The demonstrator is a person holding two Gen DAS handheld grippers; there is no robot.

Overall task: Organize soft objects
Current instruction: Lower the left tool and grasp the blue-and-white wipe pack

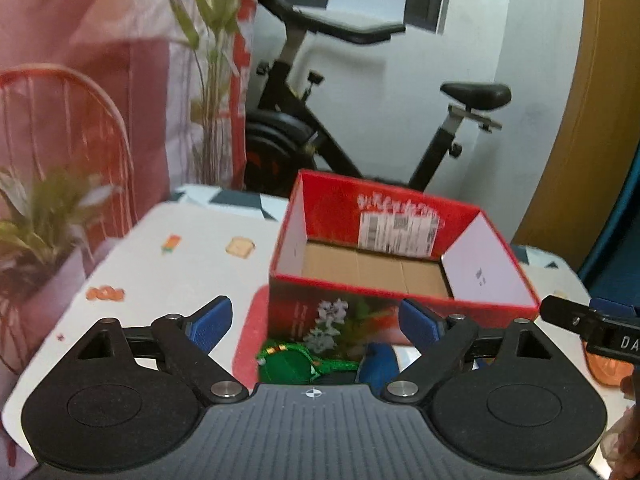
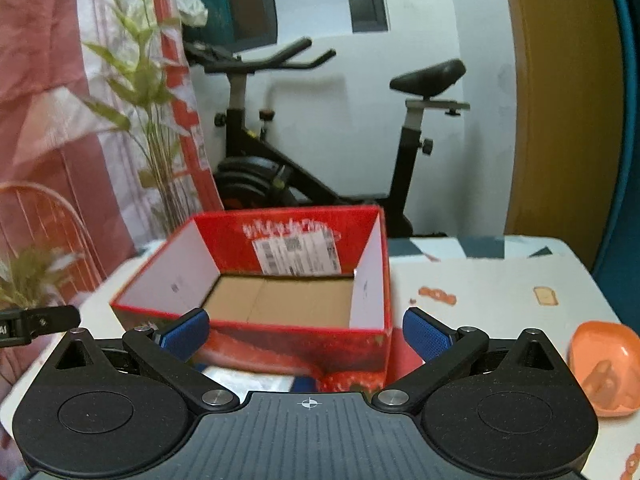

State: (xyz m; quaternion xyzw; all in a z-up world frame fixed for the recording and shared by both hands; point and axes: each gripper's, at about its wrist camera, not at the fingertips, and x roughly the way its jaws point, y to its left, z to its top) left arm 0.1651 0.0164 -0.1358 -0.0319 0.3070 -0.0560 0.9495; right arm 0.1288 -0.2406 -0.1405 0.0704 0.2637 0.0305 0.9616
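Observation:
An open red cardboard box [image 1: 400, 292] with a bare brown floor stands on the white table; it also shows in the right wrist view [image 2: 280, 332]. In front of it lie a green soft item [image 1: 288, 364] and a blue soft item [image 1: 378, 362]. My left gripper [image 1: 316, 320] is open and empty, just above and behind them. My right gripper [image 2: 306, 332] is open and empty, facing the box's near wall. A white and blue item [image 2: 256, 378] lies below it, partly hidden.
An orange plastic bowl [image 2: 604, 368] sits at the right on the white table [image 1: 180, 264]. Potted plants [image 1: 36, 216] and a red wire chair [image 1: 60, 120] stand at the left. An exercise bike [image 1: 360, 120] stands behind the table.

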